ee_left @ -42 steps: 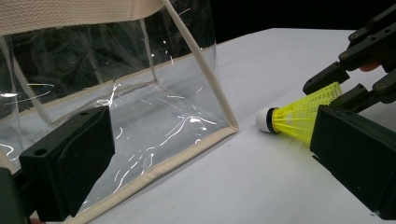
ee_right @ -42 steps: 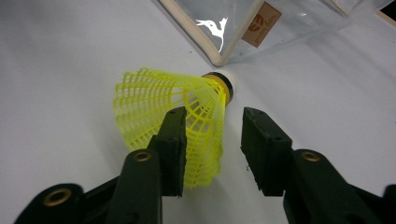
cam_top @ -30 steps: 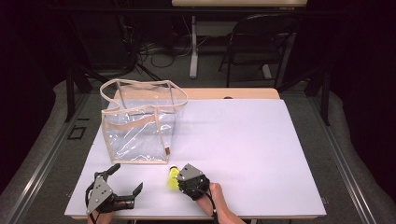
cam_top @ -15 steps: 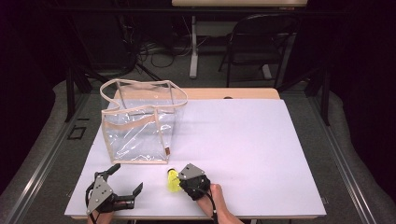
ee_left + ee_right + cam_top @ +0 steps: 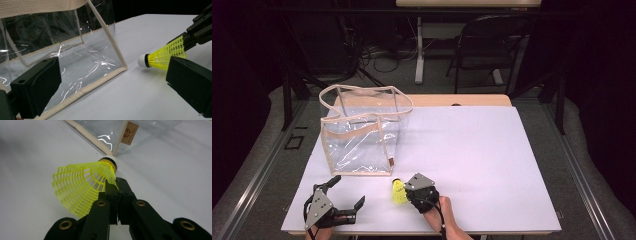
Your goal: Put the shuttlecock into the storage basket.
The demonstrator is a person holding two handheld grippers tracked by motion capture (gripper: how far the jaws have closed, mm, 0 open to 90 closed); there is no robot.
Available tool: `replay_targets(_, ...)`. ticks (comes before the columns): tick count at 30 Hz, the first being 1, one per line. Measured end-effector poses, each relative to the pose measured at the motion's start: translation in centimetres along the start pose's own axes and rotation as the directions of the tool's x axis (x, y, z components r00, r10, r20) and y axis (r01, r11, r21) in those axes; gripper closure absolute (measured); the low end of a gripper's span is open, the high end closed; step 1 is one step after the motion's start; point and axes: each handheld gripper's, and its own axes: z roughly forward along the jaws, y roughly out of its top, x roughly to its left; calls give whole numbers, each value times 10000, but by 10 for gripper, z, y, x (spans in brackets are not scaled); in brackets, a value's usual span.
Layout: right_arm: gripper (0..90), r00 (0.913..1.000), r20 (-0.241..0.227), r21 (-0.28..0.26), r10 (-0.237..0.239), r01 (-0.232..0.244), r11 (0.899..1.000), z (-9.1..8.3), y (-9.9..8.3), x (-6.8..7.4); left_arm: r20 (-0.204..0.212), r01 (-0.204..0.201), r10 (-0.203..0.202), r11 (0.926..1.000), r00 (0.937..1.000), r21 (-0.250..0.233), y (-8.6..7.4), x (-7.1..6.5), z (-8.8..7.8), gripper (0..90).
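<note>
A yellow mesh shuttlecock (image 5: 399, 193) with a white cork tip lies low over the white table near the front edge. My right gripper (image 5: 408, 194) is shut on the skirt's rim (image 5: 110, 178), and the cork (image 5: 108, 160) points at the bottom corner of a clear plastic tote bag (image 5: 362, 131) with beige trim. My left gripper (image 5: 346, 194) stands open at the front left, with nothing between its jaws. In the left gripper view the shuttlecock (image 5: 163, 55) hangs to the right of the bag's corner (image 5: 123, 67), and the right gripper (image 5: 197, 27) holds it from behind.
The bag stands upright at the table's back left, its mouth open and its handles (image 5: 362, 91) up. A brown label (image 5: 130, 130) sits on its corner seam. The white tabletop (image 5: 492, 160) stretches to the right. A chair (image 5: 492, 40) and cables stand beyond the table.
The right gripper with the shuttlecock has drifted very slightly right. The left gripper has edged a little toward the near edge. Both grips are unchanged.
</note>
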Motion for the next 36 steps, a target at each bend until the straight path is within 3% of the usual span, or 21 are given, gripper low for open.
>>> replay_targets(36, 890, 9985, 405, -366, 374, -359, 9987, -17, 3, -26, 100, 38, -38, 10000, 9999, -43, 1, 0, 0, 0)
